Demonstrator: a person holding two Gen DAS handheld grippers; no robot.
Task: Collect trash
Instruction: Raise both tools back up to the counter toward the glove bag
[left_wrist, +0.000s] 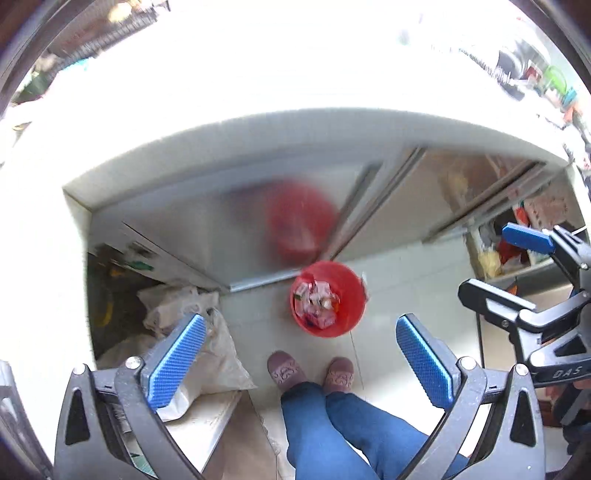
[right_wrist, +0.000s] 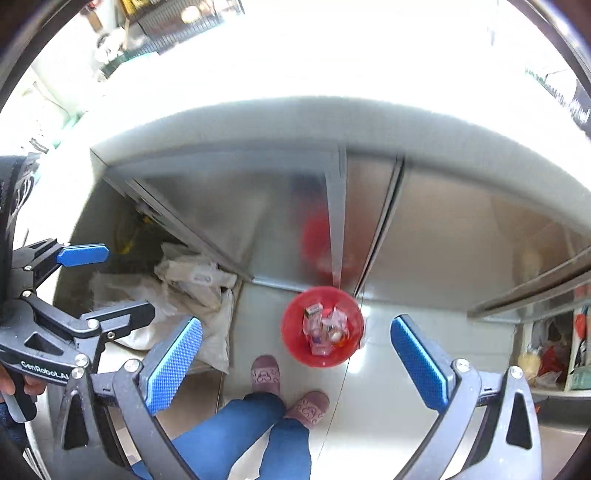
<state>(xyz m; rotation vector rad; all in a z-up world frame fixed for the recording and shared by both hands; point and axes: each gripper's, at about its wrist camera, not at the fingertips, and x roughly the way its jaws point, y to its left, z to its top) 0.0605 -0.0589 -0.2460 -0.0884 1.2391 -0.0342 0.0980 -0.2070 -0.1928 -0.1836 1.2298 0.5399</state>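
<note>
**A:** So where's the trash at right now?

**B:** In the red bucket (left_wrist: 328, 299) on the floor, right up against the shiny metal cabinet doors (right_wrist: 295, 221). There are wrappers and a small carton (right_wrist: 325, 326) piled inside. The person's slippered feet (left_wrist: 310, 371) are just beside it.

**A:** And the tools?

**B:** Both are up in the air, pointing down at the floor. The left tool (left_wrist: 301, 356) is spread wide with nothing between the blue pads. Same for the right tool (right_wrist: 297, 356), released and empty. The bucket sits well below both of them.

**A:** Anything else nearby?

**B:** Some crumpled whitish sacks (right_wrist: 192, 295) in the open cabinet to the left, and the white desk (left_wrist: 258, 125) edge above the doors.
</note>
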